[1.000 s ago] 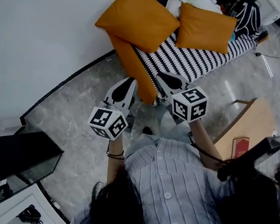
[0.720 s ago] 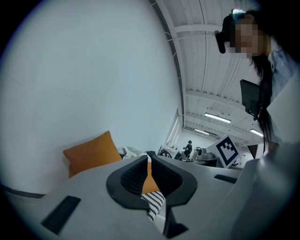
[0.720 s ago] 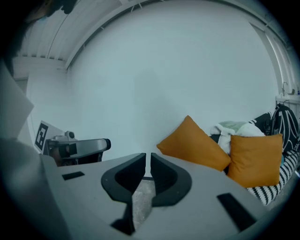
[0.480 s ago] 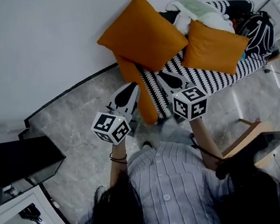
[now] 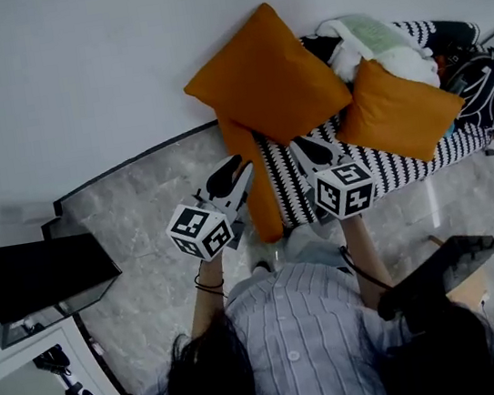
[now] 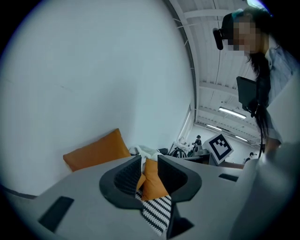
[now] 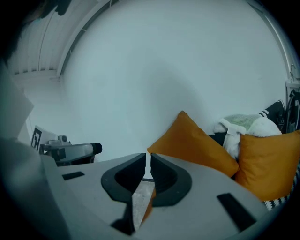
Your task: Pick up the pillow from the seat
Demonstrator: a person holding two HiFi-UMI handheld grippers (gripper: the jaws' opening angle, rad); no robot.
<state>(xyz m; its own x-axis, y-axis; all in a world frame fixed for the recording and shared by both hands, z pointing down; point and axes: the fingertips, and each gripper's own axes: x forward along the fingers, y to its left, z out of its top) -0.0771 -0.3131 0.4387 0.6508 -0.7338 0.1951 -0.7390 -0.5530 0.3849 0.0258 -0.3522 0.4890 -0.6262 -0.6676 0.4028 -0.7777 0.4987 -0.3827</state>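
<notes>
A large orange pillow (image 5: 270,73) leans against the wall at the left end of the black-and-white striped seat (image 5: 389,161). A smaller orange pillow (image 5: 404,109) lies further right on it. My left gripper (image 5: 235,166) hovers in front of the seat's left end, short of the large pillow (image 6: 96,150). Its jaws have just been opening and stand slightly apart, with nothing between them (image 6: 149,166). My right gripper (image 5: 298,145) is over the seat's front edge, just below the large pillow (image 7: 192,140), shut and empty (image 7: 147,164).
An orange cloth (image 5: 254,182) hangs down the seat's left end. A white and green blanket (image 5: 380,39) and a black backpack (image 5: 484,87) sit at the right end. A black cabinet (image 5: 39,283) stands on the marble floor at left.
Both grippers have moved forward toward the seat, and their tips now reach its left end. The pillows look closer in the head view.
</notes>
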